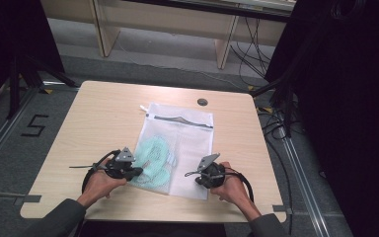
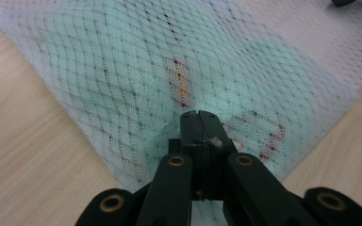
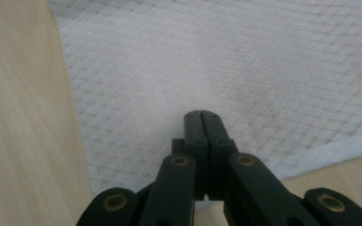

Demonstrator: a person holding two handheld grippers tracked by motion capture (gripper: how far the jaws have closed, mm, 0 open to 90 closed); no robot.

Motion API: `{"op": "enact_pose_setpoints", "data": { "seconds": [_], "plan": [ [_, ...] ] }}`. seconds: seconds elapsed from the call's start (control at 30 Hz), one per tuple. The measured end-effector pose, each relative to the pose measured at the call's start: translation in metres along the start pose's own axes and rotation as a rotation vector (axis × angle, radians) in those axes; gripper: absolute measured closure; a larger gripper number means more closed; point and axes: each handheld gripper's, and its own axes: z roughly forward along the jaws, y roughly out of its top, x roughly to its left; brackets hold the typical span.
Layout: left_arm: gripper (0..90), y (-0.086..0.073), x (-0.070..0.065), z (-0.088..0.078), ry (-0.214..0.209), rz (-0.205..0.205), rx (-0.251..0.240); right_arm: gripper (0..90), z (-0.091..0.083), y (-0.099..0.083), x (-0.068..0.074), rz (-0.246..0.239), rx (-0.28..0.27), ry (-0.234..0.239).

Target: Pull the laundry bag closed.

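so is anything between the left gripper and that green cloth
Yes: the white mesh bag encloses the green cloth, so its netting lies between the cloth and the shut left gripper. Nothing else intervenes.

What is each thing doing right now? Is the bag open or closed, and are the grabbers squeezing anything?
Mesh bag: lying flat on the table; whether its zip is closed I cannot tell.
Green cloth: inside the bag, bunched at its near left part.
Left gripper: jaws shut, tips on the mesh over the green cloth.
Right gripper: jaws shut, tips over the bag's plain white part near its edge.
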Motion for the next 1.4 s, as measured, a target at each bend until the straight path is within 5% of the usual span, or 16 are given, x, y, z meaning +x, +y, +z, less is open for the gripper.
{"op": "enact_pose_setpoints", "data": {
  "seconds": [0.1,0.33,0.47,0.77,1.4],
  "plan": [
    [89.6,0.001,0.003,0.0,0.012,0.003,0.005,90.0,0.0,0.001,0.004,0.023,0.007,0.006],
    [89.6,0.002,0.013,0.002,0.033,-0.029,0.004,90.0,0.001,0.006,0.015,-0.012,0.011,0.034],
    [89.6,0.005,0.017,0.002,0.051,0.002,0.014,90.0,0.003,0.009,0.02,-0.029,0.003,0.045],
    [89.6,0.008,0.032,0.006,0.082,-0.015,0.011,90.0,0.006,0.017,0.034,-0.061,0.005,0.08],
    [89.5,0.021,0.059,0.023,0.082,-0.036,0.005,90.0,0.026,0.053,0.067,-0.15,-0.025,0.161]
  ]
}}
